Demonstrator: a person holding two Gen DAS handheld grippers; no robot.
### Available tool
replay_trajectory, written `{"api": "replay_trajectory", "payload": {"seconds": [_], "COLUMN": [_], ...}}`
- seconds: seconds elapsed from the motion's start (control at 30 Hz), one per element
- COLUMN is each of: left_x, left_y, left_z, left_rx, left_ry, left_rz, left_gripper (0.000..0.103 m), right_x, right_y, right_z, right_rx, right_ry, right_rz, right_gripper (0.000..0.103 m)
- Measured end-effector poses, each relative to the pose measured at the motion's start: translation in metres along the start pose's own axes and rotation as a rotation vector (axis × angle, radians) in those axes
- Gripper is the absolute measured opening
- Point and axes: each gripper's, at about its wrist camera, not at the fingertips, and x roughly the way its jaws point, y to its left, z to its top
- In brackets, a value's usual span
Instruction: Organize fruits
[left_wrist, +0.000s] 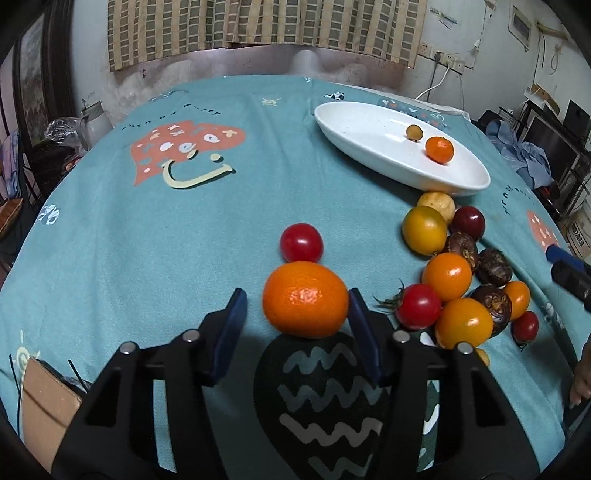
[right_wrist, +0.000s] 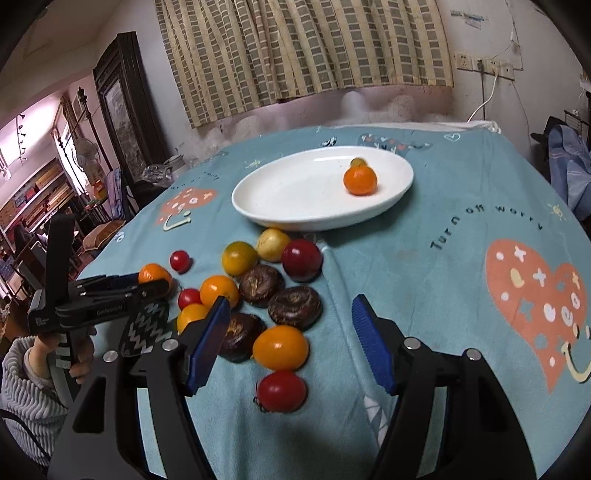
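Note:
My left gripper (left_wrist: 297, 301) is open around an orange mandarin (left_wrist: 305, 299) on the teal cloth; the right pad touches it and the left pad stands apart. A red tomato (left_wrist: 301, 242) lies just beyond. A white oval plate (left_wrist: 369, 138) holds a small mandarin (left_wrist: 439, 149) and a small olive fruit (left_wrist: 414, 132). A pile of yellow, orange, red and dark brown fruits (left_wrist: 454, 275) lies right of the gripper. My right gripper (right_wrist: 291, 339) is open and empty over an orange-yellow fruit (right_wrist: 280, 347) and a red tomato (right_wrist: 282, 390). The left gripper shows in the right wrist view (right_wrist: 147, 282).
A brown cardboard piece (left_wrist: 48, 402) lies at the near left. A kettle and a plastic bag (left_wrist: 85, 125) stand past the table's far left edge. The curtained wall is behind the table. Printed hearts mark the cloth (right_wrist: 535, 306).

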Motion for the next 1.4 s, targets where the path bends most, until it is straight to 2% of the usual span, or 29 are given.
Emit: {"api": "replay_trajectory", "payload": {"seconds": [0.07,0.27,0.43,0.5,0.6,0.73,0.9,1.0,1.17,1.3,1.4], "left_x": [0.001,0.001,0.000,0.000,0.000,0.002,-0.003,-0.013,-0.018,-0.004,0.021], "left_y": [-0.003,-0.007,-0.008,-0.009,-0.010,-0.010,-0.010,-0.011,-0.039,-0.064,-0.075], "left_z": [-0.001,-0.001,-0.001,-0.001,-0.001,-0.002,-0.001,0.005,0.046,0.086,0.107], "left_rx": [0.007,0.017,0.028,0.034,0.038,0.042,0.032,0.020,0.071,0.096,0.081], "left_ry": [0.002,0.000,-0.002,-0.003,-0.003,-0.007,-0.029,-0.070,-0.100,-0.119,-0.093], "left_rz": [-0.014,-0.006,0.004,0.009,0.013,0.011,-0.005,-0.024,-0.044,-0.072,-0.093], "left_gripper": [0.046,0.046,0.046,0.046,0.046,0.046,0.045,0.045,0.045,0.045,0.046], "right_x": [0.001,0.014,0.021,0.026,0.035,0.038,0.026,0.009,0.000,0.016,0.046], "right_y": [0.001,0.013,0.011,0.012,0.011,0.007,0.007,-0.001,-0.021,-0.027,-0.032], "right_z": [-0.005,-0.019,-0.020,-0.021,-0.020,-0.019,-0.016,-0.006,0.040,0.076,0.094], "right_rx": [-0.006,-0.064,-0.049,-0.057,-0.048,-0.029,-0.027,0.013,0.080,0.096,0.100], "right_ry": [0.021,0.088,0.118,0.138,0.166,0.170,0.120,0.046,-0.019,-0.046,-0.052], "right_rz": [0.010,0.000,0.003,0.003,0.008,0.030,0.056,0.063,0.042,0.019,-0.017], "right_gripper": [0.069,0.069,0.058,0.051,0.048,0.040,0.040,0.040,0.040,0.040,0.040]}}
